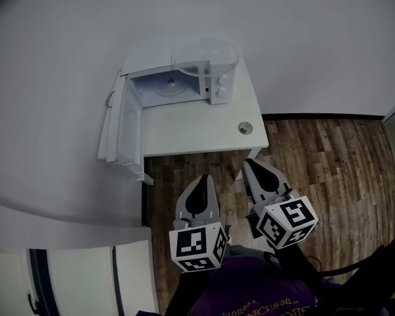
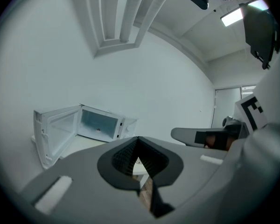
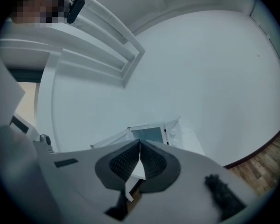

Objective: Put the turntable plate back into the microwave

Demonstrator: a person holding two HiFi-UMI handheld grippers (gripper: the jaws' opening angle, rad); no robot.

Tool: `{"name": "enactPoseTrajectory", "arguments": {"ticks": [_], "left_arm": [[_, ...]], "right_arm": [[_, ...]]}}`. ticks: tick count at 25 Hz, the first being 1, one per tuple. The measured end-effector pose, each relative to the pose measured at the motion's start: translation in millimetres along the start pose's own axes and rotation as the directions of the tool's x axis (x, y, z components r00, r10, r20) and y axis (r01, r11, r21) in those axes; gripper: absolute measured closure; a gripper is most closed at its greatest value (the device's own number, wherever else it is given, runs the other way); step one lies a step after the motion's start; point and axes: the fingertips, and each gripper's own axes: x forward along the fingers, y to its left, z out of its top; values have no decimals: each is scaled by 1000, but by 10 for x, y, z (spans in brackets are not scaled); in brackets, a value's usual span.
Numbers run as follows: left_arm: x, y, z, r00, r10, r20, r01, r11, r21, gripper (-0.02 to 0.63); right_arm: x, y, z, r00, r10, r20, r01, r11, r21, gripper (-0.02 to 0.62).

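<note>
A white microwave [image 1: 214, 84] stands at the back of a white table [image 1: 191, 133], its door [image 1: 122, 127] swung wide open to the left and its cavity [image 1: 168, 84] showing. The clear glass turntable plate [image 1: 204, 52] lies flat on top of the microwave. My left gripper [image 1: 200, 179] and right gripper [image 1: 249, 164] hang side by side over the wooden floor, short of the table's front edge, both shut and empty. The microwave [image 2: 95, 125] lies ahead and to the left of the shut left gripper [image 2: 139, 143]. It stands straight ahead [image 3: 154, 133] of the shut right gripper [image 3: 140, 146].
A round grommet [image 1: 245, 128] sits in the table's front right corner. A white counter [image 1: 66, 242] fills the lower left. White walls stand behind the table, and brown wooden floor [image 1: 329, 170] spreads to the right. A person's dark purple sleeve [image 1: 250, 288] shows at the bottom.
</note>
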Motion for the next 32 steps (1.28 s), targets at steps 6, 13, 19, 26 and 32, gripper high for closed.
{"name": "enactPoseTrajectory", "arguments": {"ticks": [6,13,19,26,32], "left_arm": [[247,58,122,1000,-18,13,18,1000,2,601],[597,305,149,999,-33,-7,32,999,-34,601],[943,577,289,999,-28,-14,27,998,-64,601],[1380,816,448,998,-54,-17,53,998,-43,601],[1676,1004,605,997,-73,-21,72,997,-38,601]], "right_arm": [[210,-114,81,1000,-15,4,15,1000,-1,584],[630,-208,95,1000,-24,-5,24,1000,11,584],[1043,-289,141,1000,-13,-23,13,1000,16,584],[1561,-352,247,1000,0,-19,0,1000,10,584],[1890,-411,366,1000,2,-5,-2,1000,6,584]]}}
